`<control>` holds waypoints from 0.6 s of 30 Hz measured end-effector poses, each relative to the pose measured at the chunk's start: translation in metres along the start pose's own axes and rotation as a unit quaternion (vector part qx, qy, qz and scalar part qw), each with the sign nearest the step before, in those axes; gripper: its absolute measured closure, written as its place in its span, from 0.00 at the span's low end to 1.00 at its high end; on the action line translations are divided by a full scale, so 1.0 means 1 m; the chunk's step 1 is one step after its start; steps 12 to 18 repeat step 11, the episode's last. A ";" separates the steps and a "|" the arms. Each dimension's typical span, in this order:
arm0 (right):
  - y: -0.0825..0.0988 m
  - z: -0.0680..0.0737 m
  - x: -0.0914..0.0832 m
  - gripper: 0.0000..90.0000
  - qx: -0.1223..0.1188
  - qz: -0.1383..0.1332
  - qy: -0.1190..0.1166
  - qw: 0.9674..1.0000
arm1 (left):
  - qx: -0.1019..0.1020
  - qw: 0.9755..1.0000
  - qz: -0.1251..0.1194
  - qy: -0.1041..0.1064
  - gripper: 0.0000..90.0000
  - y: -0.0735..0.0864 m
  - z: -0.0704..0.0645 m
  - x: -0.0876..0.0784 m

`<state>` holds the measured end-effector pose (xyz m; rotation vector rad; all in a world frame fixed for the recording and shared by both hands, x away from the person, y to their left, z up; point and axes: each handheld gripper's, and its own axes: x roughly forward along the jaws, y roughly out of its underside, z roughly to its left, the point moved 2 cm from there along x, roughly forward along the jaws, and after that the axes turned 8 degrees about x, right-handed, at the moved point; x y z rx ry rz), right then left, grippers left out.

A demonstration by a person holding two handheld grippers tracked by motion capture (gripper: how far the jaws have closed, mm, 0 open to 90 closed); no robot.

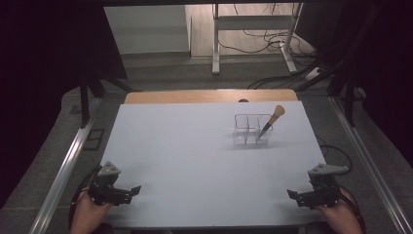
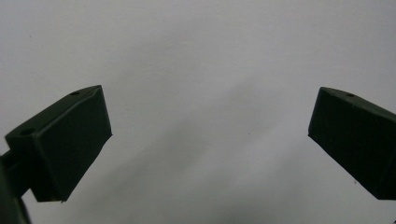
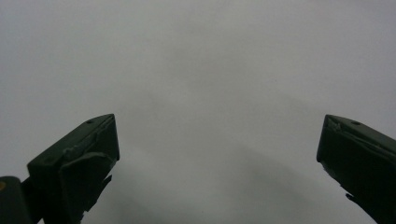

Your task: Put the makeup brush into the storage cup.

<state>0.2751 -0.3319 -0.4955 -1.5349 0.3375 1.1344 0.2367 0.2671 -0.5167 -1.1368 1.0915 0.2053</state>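
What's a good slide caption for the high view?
Two open grippers rest at the table's near edge; a makeup brush leans in a clear organizer.

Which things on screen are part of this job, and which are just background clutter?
Part of the job:
- makeup brush, leaning bristles-up in the organizer's right compartment
- clear acrylic organizer
- left gripper, open, empty
- right gripper, open, empty
- white table

Just lying about:
- white desk frame on the floor beyond
- floor cables

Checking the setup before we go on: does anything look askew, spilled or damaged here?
Nothing is spilled or knocked over. The makeup brush leans tilted in the right compartment of the clear organizer, bristles up, which seems normal. The right gripper has slightly ragged jaw edges; both it and the left gripper are open.
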 end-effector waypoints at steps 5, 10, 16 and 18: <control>0.004 -0.001 0.002 0.00 0.007 0.013 0.000 1.000 | 0.000 1.000 0.001 0.001 0.00 0.000 0.000 0.000; 0.005 -0.002 0.003 0.00 0.009 0.019 -0.002 1.000 | 0.001 1.000 0.001 0.000 0.00 -0.001 0.000 0.001; 0.005 -0.002 0.004 0.00 0.008 0.019 -0.001 1.000 | 0.002 1.000 0.002 0.000 0.00 -0.001 -0.001 0.001; 0.005 -0.002 0.004 0.00 0.008 0.019 -0.001 1.000 | 0.002 1.000 0.002 0.000 0.00 -0.001 -0.001 0.001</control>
